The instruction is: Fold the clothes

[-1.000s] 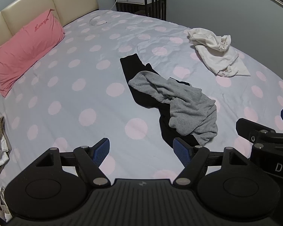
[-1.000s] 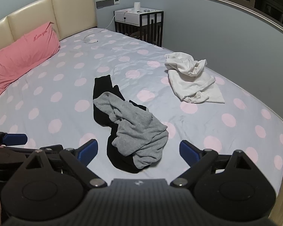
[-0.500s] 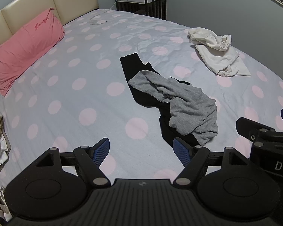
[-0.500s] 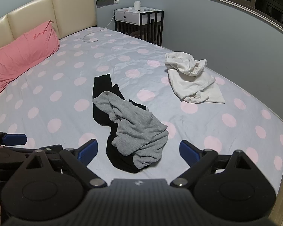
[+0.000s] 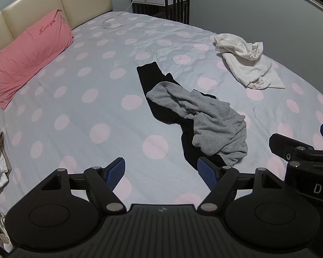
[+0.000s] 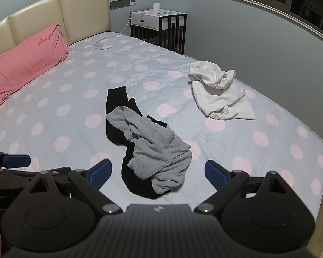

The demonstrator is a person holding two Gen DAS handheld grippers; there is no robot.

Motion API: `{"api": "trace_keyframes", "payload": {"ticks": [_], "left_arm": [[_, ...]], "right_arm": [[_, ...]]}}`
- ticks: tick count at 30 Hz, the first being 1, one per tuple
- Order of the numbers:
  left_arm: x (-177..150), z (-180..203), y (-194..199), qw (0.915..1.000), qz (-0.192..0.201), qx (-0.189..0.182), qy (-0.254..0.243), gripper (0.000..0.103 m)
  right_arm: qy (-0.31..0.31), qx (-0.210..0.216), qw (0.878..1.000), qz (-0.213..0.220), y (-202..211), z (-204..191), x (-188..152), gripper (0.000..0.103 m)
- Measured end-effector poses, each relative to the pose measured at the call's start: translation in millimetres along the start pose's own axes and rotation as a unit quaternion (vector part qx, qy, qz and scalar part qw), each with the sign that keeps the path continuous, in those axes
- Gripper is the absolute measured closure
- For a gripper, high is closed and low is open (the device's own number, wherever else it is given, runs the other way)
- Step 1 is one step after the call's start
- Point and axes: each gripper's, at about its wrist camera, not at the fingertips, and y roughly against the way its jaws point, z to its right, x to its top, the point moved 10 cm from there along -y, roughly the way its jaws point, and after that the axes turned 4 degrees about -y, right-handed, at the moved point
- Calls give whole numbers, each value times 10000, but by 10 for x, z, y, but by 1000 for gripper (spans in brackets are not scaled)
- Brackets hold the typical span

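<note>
Left claw (image 5: 161, 171): released, blue fingers spread wide, empty, above the bed (image 5: 75, 111) near its foot. Right claw (image 6: 158, 169): released, empty, just beside the left one. Grey garment (image 6: 155, 148): crumpled, lying on top of a black garment (image 6: 116, 99), mid-bed, just ahead of both claws. White garment (image 6: 217, 92): bunched, well apart toward the right edge. Pink pillow (image 5: 30, 53): at the headboard (image 5: 53, 4). Nightstand (image 6: 159, 28): beyond the bed's far corner.
</note>
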Motion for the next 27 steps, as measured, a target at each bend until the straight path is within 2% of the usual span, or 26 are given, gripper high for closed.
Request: {"api": "trace_keyframes", "payload": {"ticks": [27], "left_arm": [[-57,26,-120,9998,-124,-106,59,30]], "right_arm": [[21,-92,9999,-89,-62,7,-46,9]]}}
